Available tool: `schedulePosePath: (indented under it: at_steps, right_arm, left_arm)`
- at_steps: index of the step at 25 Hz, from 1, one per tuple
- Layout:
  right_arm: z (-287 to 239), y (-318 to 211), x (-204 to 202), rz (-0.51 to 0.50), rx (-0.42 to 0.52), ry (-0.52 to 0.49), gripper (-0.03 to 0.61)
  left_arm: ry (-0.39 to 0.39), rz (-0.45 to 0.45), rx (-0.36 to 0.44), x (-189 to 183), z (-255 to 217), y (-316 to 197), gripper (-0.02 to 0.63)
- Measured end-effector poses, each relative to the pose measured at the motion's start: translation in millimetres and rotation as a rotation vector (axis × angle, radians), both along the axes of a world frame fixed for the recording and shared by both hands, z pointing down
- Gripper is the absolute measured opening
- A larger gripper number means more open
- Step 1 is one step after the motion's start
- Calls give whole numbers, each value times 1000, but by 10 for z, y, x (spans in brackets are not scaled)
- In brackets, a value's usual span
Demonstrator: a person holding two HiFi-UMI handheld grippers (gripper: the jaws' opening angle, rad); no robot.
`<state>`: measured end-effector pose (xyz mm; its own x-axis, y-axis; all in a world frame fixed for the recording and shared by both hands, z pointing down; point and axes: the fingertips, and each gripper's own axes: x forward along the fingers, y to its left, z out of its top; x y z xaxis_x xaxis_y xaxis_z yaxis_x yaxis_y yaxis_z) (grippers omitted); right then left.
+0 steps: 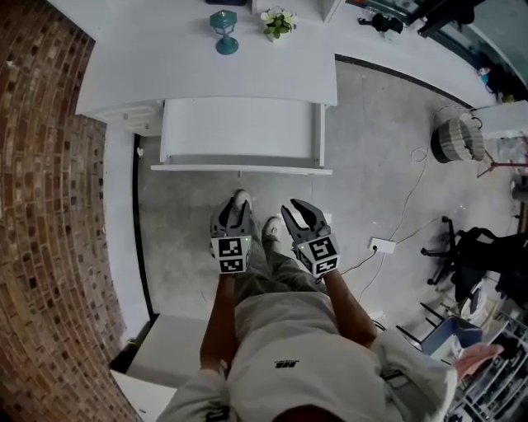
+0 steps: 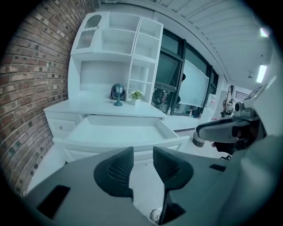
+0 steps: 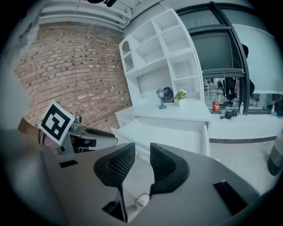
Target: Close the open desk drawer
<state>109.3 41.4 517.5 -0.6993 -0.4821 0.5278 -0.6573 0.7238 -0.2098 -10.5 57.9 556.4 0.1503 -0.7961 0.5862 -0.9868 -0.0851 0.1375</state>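
The white desk (image 1: 148,74) has its wide drawer (image 1: 239,132) pulled out toward me, and the inside looks bare. Its front panel (image 1: 239,169) faces my legs. In the head view both grippers hang side by side just short of that panel, touching nothing. My left gripper (image 1: 233,206) is open with nothing between its fingers. The right gripper (image 1: 297,208) is open too, and nothing sits between its fingers. The left gripper view shows the drawer (image 2: 119,130) beyond the left gripper (image 2: 143,152). In the right gripper view the drawer (image 3: 168,132) lies past the right gripper (image 3: 142,148).
A teal lantern (image 1: 223,31) and a small potted plant (image 1: 278,22) stand at the back of the desktop. A brick wall (image 1: 41,206) runs along the left. To the right are a wicker basket (image 1: 458,138), a power strip (image 1: 381,245) and a black chair (image 1: 462,251).
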Motion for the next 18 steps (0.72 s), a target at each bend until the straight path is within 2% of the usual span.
schedulePosePath:
  at_steps: [9,18]
  right_arm:
    - [526,-56,-76,0,-43,39,103]
    - [790,-108,-286,10,-83,43,103]
  left_arm:
    - [28,1,-63,-6,578,-161,149]
    - [34,-12,-96,-102,993,-298,147]
